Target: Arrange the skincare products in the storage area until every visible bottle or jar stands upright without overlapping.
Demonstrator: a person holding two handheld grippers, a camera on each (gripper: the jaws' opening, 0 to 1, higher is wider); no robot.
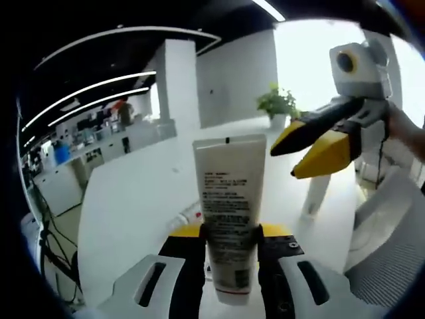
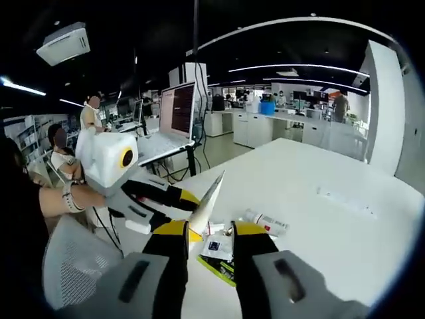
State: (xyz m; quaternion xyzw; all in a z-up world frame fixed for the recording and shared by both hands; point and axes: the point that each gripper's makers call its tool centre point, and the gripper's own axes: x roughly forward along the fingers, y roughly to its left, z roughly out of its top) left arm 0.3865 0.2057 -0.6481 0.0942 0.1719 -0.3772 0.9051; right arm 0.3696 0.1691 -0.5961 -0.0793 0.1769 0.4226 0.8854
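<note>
**White tube held up in the left jaws, above the bench**

Left gripper view: A white squeeze tube (image 1: 228, 206) stands upright in the middle of the picture, its flat crimped end at twelve o'clock and its lower body at six o'clock. The left gripper (image 1: 229, 256) has its jaws clamped on the tube's lower part, one black pad on each side, touching it. The tube is lifted clear of the white bench (image 1: 133, 212) behind it. At two o'clock the right gripper (image 1: 312, 149) enters, its yellow-tipped jaws pointing toward the tube's top, near it but apart.

The tube looks light, soft-walled plastic with a smooth, probably slippery skin. A hard squeeze would likely dent it, so a hold low down near the firmer cap end seems safest.

Right gripper view: The same tube (image 2: 207, 199) appears edge-on as a thin white blade leaning toward one o'clock, just above the right gripper (image 2: 207, 242). Those jaws stand slightly apart with nothing between them. The left gripper (image 2: 156, 199) reaches in from nine o'clock, holding the tube's base. A second small white tube (image 2: 264, 221) lies flat on the bench (image 2: 319, 219) at five o'clock of centre, beside a green and black packet (image 2: 222, 266) between the jaws.
</note>
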